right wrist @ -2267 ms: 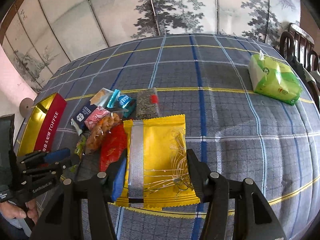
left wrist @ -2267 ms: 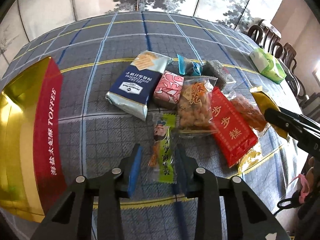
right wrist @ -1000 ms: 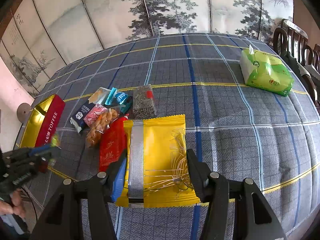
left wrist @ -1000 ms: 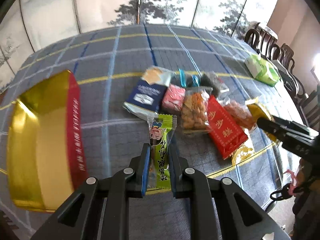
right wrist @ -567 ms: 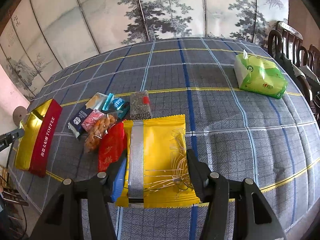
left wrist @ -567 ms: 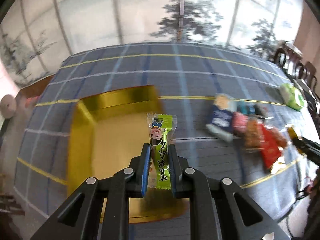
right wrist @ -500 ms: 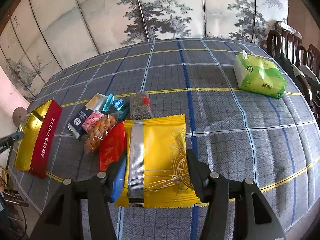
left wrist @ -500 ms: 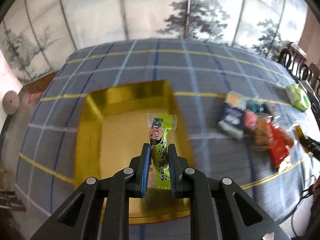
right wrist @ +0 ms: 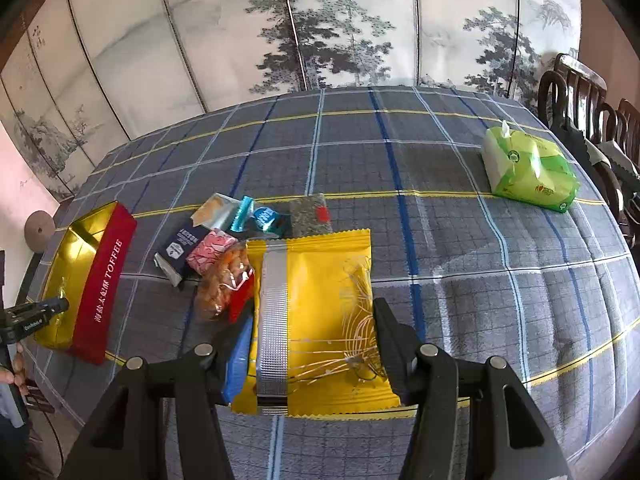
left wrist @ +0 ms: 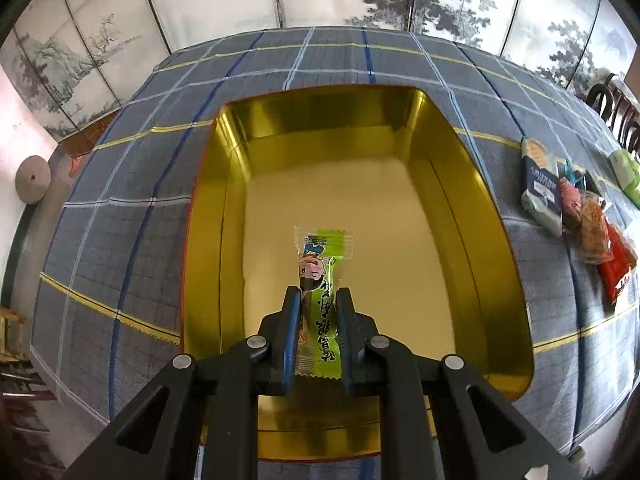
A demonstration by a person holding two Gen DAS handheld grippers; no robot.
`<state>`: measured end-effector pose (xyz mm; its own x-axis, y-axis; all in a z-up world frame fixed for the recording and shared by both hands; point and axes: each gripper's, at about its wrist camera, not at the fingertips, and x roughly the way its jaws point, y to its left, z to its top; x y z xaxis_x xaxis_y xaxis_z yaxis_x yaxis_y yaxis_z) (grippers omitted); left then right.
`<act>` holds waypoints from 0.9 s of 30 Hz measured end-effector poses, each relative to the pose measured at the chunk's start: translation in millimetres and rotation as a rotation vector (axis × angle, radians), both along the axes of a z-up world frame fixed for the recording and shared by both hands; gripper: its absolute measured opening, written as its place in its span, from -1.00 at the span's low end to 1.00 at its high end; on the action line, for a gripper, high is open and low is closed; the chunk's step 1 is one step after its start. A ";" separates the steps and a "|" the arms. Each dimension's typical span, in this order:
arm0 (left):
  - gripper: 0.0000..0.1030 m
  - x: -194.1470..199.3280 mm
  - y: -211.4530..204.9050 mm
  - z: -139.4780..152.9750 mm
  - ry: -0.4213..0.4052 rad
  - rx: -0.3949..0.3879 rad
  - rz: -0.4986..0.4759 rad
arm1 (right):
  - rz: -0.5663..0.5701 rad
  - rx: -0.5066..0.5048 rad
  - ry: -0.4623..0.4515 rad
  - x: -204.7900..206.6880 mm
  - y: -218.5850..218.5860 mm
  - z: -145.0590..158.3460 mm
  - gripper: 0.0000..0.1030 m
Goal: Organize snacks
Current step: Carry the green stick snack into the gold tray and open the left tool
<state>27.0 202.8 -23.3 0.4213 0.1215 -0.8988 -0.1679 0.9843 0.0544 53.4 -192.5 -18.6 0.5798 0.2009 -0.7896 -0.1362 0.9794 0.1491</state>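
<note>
Plaid-clothed worktop (left wrist: 120, 208) before painted screens; green snack stick (left wrist: 320, 300) pinched lengthwise in left fingers (left wrist: 292, 328), over open gold tin (left wrist: 496, 240); right fingers (right wrist: 240, 356) flanking yellow packet (right wrist: 316, 320), apparently clamped.

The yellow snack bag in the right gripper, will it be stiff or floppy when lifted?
Probably floppy: the yellow bag is thin film, flat and wider than the right gripper. Its glossy surface may slip. It looks light, since it lies nearly flat.
</note>
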 end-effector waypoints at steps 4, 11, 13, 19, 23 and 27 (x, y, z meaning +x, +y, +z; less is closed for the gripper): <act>-0.71 -0.3 2.3 -7.0 0.015 0.015 0.003 | 0.009 0.001 0.003 -1.1 7.8 0.8 0.09; -0.70 -2.2 7.6 -12.6 0.032 0.009 0.021 | 0.034 0.000 0.008 -4.1 21.9 -0.2 0.09; -0.66 -2.7 8.0 -12.9 0.036 0.016 0.024 | 0.039 0.004 0.007 -4.8 25.3 0.2 0.09; -0.64 -2.7 8.1 -13.9 0.040 0.021 0.029 | 0.050 0.004 0.011 -6.5 31.2 -0.3 0.09; -0.54 -3.2 7.7 -12.9 0.038 0.027 0.028 | 0.056 0.002 0.012 -7.5 33.7 -1.1 0.09; -0.38 -5.3 7.4 -9.6 0.026 0.028 0.032 | 0.058 0.004 0.012 -8.0 34.8 -1.0 0.09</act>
